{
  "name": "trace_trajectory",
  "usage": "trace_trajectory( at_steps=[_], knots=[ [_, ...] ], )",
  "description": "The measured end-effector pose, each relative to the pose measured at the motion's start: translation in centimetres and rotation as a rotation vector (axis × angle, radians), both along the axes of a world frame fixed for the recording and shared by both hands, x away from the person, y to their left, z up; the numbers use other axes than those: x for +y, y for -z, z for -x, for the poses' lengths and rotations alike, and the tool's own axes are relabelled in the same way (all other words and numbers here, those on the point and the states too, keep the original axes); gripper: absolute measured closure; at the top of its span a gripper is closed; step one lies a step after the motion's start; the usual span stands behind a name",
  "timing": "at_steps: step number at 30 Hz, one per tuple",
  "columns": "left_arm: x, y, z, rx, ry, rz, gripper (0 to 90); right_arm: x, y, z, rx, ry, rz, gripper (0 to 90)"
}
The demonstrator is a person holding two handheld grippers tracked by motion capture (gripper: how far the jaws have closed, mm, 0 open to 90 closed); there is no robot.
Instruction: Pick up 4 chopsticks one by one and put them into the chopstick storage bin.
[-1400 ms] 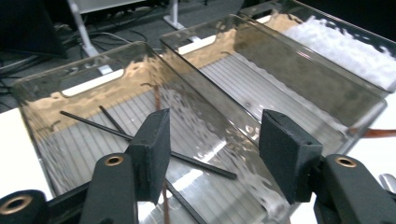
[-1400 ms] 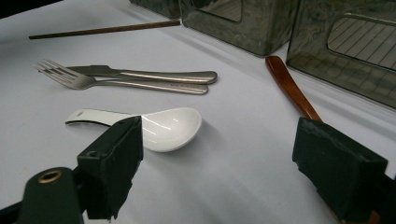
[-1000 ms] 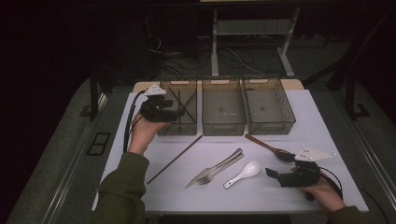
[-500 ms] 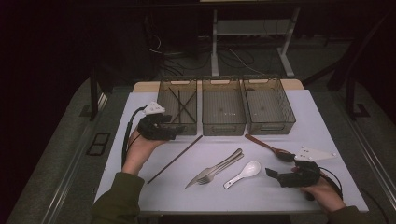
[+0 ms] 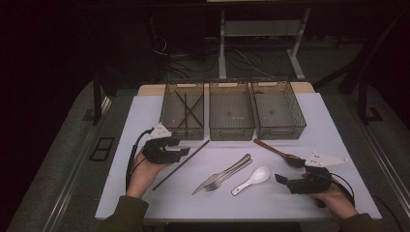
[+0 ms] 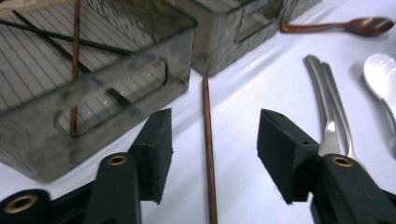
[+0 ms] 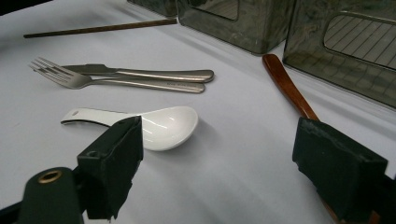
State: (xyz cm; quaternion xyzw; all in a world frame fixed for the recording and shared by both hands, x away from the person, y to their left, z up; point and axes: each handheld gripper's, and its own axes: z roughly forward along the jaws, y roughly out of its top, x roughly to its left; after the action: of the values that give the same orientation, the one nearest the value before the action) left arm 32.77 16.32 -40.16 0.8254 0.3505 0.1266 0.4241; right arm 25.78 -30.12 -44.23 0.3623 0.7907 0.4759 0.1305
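Left gripper dropped from left bin toward chopstick | jaws closing, still released, straddling it lengthwise | right gripper released.

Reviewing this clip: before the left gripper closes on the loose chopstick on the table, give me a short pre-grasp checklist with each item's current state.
1. Chopstick lies between the left gripper jaws: ok.
2. Pads not yet pressing on it: ok; the jaws have just been closing, with gaps on both sides.
3. Chopstick centred in the gap: not ok, it sits nearer the left pad.
4. Fork and knife out of the jaws' path: ok, they lie off to the side.
5. Left bin has room: ok, a few chopsticks lie inside.
6. Right gripper out of the way: ok, open near the white spoon.
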Motion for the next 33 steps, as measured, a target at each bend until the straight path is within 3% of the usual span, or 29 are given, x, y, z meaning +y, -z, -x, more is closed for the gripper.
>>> trace_trajectory(
  at_steps=[3,11,13,27,33],
  knots=[
    [0.1,0.6,0.3,0.002,0.003,-0.022,50.4,0.0,0.0,0.0,0.000,0.001,-0.001,16.0],
    [0.5,2.1,1.1,0.014,-0.017,-0.007,65.3,0.0,0.0,0.0,0.000,0.000,0.000,16.0],
    [0.6,2.4,1.3,0.024,-0.019,-0.019,67.7,0.0,0.0,0.0,0.000,-0.001,-0.001,16.0],
    [0.3,4.1,1.3,0.092,-0.011,-0.101,77.8,0.0,0.0,0.0,-0.002,-0.004,0.003,16.0],
    [0.3,4.4,1.2,0.112,-0.014,-0.096,80.2,0.0,0.0,0.0,-0.003,-0.005,0.004,16.0]
  ],
)
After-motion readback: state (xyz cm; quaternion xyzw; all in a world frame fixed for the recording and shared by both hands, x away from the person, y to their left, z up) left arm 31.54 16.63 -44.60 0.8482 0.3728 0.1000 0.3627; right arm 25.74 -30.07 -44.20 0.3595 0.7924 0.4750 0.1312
